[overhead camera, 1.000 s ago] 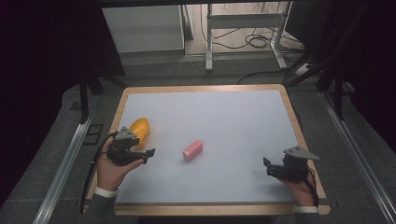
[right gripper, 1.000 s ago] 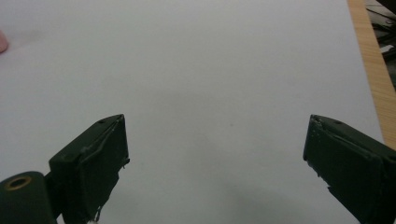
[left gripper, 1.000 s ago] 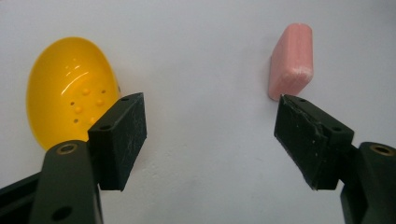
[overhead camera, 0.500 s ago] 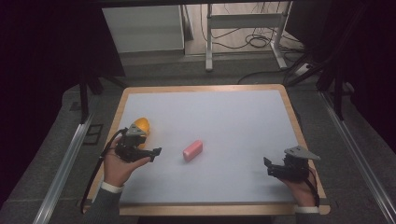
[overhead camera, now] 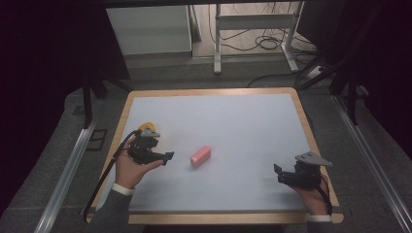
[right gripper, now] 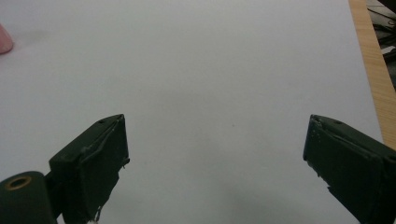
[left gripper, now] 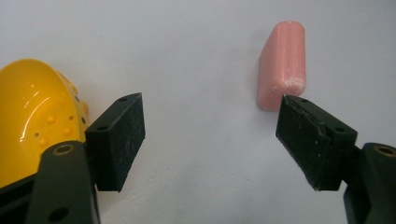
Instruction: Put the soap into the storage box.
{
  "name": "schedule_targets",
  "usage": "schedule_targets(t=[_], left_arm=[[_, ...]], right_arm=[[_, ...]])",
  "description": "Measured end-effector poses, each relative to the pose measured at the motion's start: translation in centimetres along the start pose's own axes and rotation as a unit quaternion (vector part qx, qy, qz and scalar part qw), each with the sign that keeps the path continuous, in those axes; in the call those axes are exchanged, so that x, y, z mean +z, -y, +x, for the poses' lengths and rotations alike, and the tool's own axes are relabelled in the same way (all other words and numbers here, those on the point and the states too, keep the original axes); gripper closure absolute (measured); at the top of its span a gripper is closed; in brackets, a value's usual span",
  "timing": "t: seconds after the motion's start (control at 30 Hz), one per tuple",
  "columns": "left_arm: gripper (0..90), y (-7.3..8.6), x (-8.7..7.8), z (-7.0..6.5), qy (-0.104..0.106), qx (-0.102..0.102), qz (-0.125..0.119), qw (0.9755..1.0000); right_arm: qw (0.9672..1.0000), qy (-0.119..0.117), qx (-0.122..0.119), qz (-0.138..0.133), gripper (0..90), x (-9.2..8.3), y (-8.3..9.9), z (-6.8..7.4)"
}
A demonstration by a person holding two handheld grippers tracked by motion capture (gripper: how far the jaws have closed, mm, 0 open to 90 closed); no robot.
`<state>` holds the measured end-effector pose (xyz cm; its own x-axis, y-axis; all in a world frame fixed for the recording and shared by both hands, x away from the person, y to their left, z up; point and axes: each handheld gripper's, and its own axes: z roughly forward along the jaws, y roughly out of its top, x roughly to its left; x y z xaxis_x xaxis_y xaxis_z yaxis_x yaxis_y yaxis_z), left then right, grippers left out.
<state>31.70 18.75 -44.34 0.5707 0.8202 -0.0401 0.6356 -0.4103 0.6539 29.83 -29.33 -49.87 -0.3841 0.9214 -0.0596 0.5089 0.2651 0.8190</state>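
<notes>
A pink rounded block (overhead camera: pixel 200 156) lies on the white table top (overhead camera: pixel 223 121), left of its middle. My left gripper (overhead camera: pixel 165 156) hovers just left of the block, its jaws open and pointing at it. In the left gripper view the pink block (left gripper: pixel 282 63) lies just beyond the right jaw, and nothing sits between the open fingers of the left gripper (left gripper: pixel 212 116). A glossy yellow rounded object (overhead camera: pixel 148 128) sits behind that hand and appears as the yellow object (left gripper: pixel 32 112) by the left jaw. My right gripper (overhead camera: pixel 278 174) rests open near the front right corner; in its own view the right gripper (right gripper: pixel 215 144) is empty.
The table has a wooden rim (overhead camera: pixel 311 141) and stands on a dark floor, with metal rails (overhead camera: pixel 68 170) along both sides. A white cabinet (overhead camera: pixel 148 29) and cables (overhead camera: pixel 262 41) lie beyond the far edge. A bit of the pink block (right gripper: pixel 3 39) shows at the right gripper view's top left.
My left gripper has moved right and slightly away from me, from beside the yellow object toward the pink block. The right gripper and the block have stayed put.
</notes>
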Motion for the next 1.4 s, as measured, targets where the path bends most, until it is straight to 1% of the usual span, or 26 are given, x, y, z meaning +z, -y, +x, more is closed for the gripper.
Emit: schedule_targets(t=[0.3, 0.37, 0.4, 0.5, 0.6, 0.67, 0.9, 1.03, 1.17, 1.23, 1.33, 1.4], left_arm=[[24.1, -0.7, 0.9, -0.5, 0.004, 0.009, 0.011, 0.9999], [24.1, -0.8, 1.0, -0.7, 0.005, 0.01, 0.011, 0.9999], [24.1, -0.9, 1.1, -0.8, 0.01, 0.01, 0.01, 0.9999], [24.0, -1.0, 1.2, -1.1, 0.009, 0.015, 0.012, 0.9998], [23.9, -1.4, 1.4, -1.5, 0.01, 0.021, 0.017, 0.9996], [23.9, -1.6, 1.4, -1.8, 0.011, 0.024, 0.014, 0.9996], [23.4, -2.3, 1.8, -2.8, 0.016, 0.035, 0.016, 0.9991], [23.4, -2.5, 2.2, -3.1, 0.019, 0.041, 0.023, 0.9987], [23.4, -2.8, 2.5, -3.5, 0.021, 0.044, 0.023, 0.9985], [23.5, -2.9, 2.6, -3.6, 0.027, 0.043, 0.021, 0.9985], [23.4, -3.1, 2.9, -3.8, 0.025, 0.047, 0.028, 0.9982], [23.5, -3.3, 3.0, -4.0, 0.028, 0.049, 0.027, 0.998]], right_arm=[[1.0, 0.0, -0.003, 0.003, 6.4, 0.1, 0.1, 0.1], [1.0, 0.001, -0.002, 0.005, 6.4, 0.2, 0.1, 0.1], [1.0, 0.002, -0.002, 0.005, 6.4, 0.2, 0.1, 0.1], [1.0, 0.005, -0.004, 0.007, 6.5, 0.3, 0.2, 0.1], [1.0, 0.002, -0.003, 0.009, 6.4, 0.3, 0.2, 0.2], [1.0, -0.003, 0.0, 0.009, 6.4, 0.4, 0.2, 0.2], [1.0, -0.001, -0.002, 0.004, 6.4, 0.2, 0.1, 0.2], [1.0, 0.0, -0.003, 0.005, 6.4, 0.2, 0.1, 0.2], [1.0, 0.0, -0.003, 0.006, 6.4, 0.3, 0.1, 0.2], [1.0, 0.0, -0.003, 0.006, 6.4, 0.3, 0.1, 0.3], [1.0, -0.001, -0.001, 0.006, 6.4, 0.2, 0.1, 0.3], [1.0, -0.002, -0.003, 0.006, 6.4, 0.2, 0.1, 0.3]])
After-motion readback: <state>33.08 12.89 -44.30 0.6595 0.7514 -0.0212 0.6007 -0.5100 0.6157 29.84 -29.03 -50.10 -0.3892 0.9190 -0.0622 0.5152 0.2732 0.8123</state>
